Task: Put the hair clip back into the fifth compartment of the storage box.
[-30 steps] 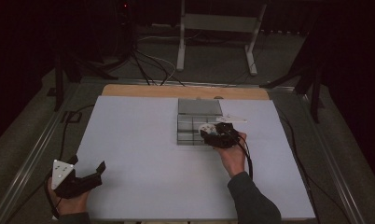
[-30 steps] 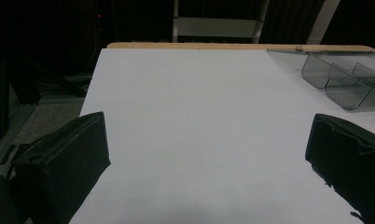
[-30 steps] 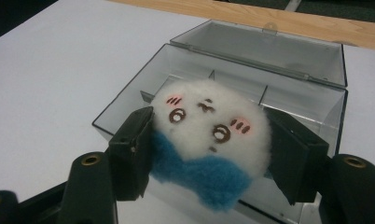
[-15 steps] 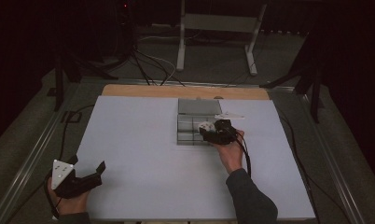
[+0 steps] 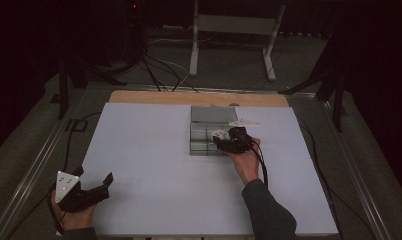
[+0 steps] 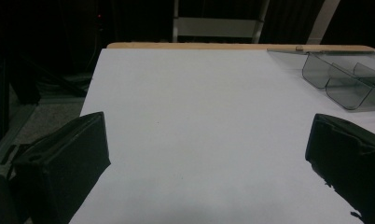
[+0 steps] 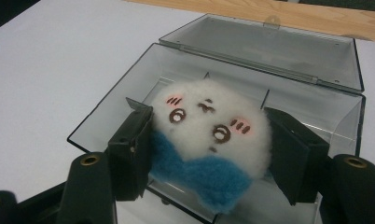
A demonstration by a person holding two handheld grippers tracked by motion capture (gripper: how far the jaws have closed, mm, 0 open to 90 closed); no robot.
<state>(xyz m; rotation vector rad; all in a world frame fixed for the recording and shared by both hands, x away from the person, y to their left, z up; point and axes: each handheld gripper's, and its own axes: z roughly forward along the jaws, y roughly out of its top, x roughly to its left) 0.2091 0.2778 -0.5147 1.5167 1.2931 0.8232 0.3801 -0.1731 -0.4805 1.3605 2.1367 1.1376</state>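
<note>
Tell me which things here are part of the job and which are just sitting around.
In the job: plush toy, held by the right gripper over the clear box with its lid open.

Sitting around: left gripper resting open, metal stand, floor cables.

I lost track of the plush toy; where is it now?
The white plush toy sits between the right gripper jaws, over the open clear box right of the table's centre in the high view.

Plush toy [image 7: 209, 140] underside hidden; clear box [image 6: 344, 79] cut by edge.
</note>
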